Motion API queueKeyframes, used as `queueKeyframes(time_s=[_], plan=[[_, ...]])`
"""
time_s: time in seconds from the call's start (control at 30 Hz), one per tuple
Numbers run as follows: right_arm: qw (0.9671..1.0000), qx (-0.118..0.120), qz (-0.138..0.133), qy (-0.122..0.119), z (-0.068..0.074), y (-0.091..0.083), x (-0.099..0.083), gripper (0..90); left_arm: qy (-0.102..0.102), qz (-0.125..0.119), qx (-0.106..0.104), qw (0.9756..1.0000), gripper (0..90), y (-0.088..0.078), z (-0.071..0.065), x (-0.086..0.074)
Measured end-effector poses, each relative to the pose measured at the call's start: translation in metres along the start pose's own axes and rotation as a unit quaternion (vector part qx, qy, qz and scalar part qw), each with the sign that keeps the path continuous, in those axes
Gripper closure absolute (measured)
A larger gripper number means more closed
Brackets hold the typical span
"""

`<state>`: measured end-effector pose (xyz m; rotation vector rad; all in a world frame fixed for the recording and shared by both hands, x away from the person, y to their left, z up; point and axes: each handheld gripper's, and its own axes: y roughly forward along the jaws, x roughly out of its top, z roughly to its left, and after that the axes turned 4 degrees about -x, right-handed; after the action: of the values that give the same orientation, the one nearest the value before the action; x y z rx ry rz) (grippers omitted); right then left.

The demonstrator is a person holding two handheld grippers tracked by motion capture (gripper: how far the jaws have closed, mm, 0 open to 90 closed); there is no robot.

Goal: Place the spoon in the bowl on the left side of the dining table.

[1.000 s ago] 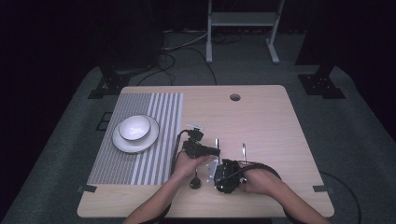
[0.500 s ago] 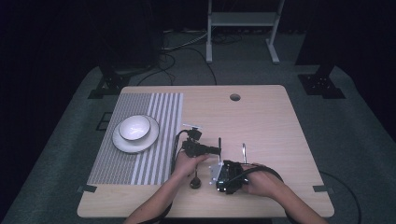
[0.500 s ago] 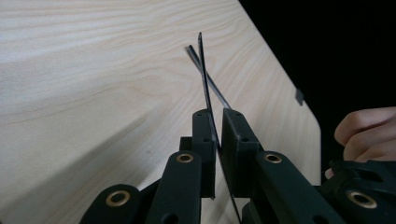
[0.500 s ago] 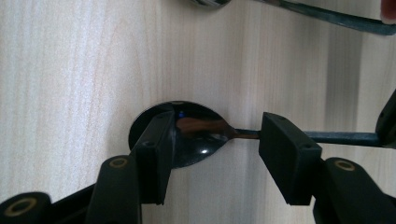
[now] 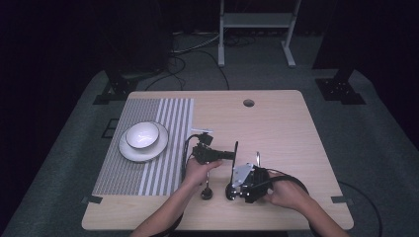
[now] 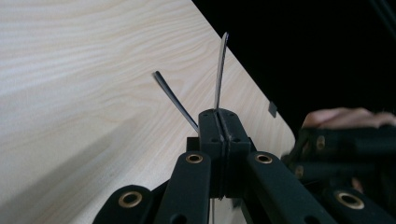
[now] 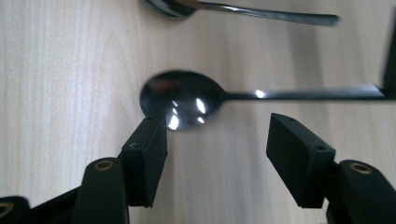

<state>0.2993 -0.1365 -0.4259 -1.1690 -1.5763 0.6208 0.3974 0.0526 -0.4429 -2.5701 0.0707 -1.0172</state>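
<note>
**Spoon clamped left, released right**

Here my left hand (image 5: 195, 170) rests on the table (image 5: 276, 123), its left gripper (image 6: 218, 122) pinched tight on the handle of a spoon (image 7: 182, 99). My right gripper (image 7: 217, 149), laid low beside it, has just been opening; its jaws stand apart, with nothing between them, just short of the spoon's bowl. A second spoon (image 7: 243, 11) lies beyond.

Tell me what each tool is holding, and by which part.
Left tool: shut on the spoon, by its handle. Right tool: nothing; its jaws have just been opening and stand apart by the spoon's bowl.
</note>
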Motion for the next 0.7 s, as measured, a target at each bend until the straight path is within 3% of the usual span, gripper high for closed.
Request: queueKeyframes(time_s=[0.2, 0.33, 0.7], plan=[[0.9989, 0.003, -0.005, 0.047, -0.013, -0.01, -0.019, 35.3, 0.021, -0.001, 0.014, 0.9997, 89.9, -0.003, -0.009, 0.008], [0.9964, 0.01, -0.013, 0.083, -0.02, -0.014, -0.032, 34.3, 0.033, -0.002, 0.021, 0.9992, 89.9, -0.009, -0.013, 0.014], [0.9886, 0.018, -0.028, 0.147, -0.034, -0.021, -0.058, 31.4, 0.068, -0.009, 0.041, 0.9968, 89.9, -0.034, -0.028, 0.034]])
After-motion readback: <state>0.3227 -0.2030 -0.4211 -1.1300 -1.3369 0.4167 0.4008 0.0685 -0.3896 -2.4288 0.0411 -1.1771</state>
